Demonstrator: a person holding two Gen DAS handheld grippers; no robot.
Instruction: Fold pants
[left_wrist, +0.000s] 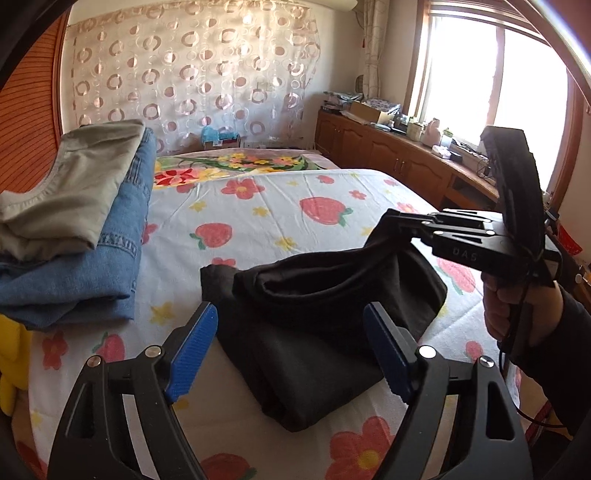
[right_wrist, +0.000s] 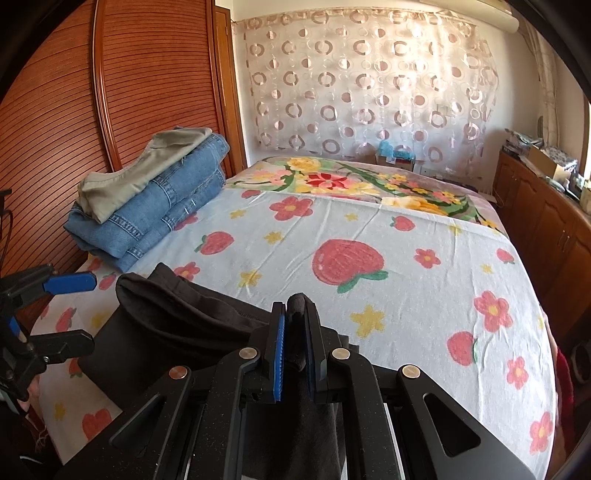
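Black pants (left_wrist: 317, 332) lie partly folded on the bed with the strawberry sheet (left_wrist: 258, 218). My right gripper (left_wrist: 391, 221) is shut on one end of the pants and holds that end lifted above the rest. In the right wrist view the right gripper (right_wrist: 295, 332) has black cloth (right_wrist: 297, 306) pinched between its blue pads. My left gripper (left_wrist: 291, 347) is open and empty, its blue fingers on either side of the near part of the pants. It also shows at the left edge of the right wrist view (right_wrist: 70, 310).
A stack of folded blue jeans (right_wrist: 155, 218) with khaki pants (right_wrist: 147, 173) on top sits at the bed's left side by the wooden wardrobe (right_wrist: 92, 110). A wooden cabinet (left_wrist: 406, 158) with clutter runs along the right under the window. A yellow object (left_wrist: 9, 365) is at the left edge.
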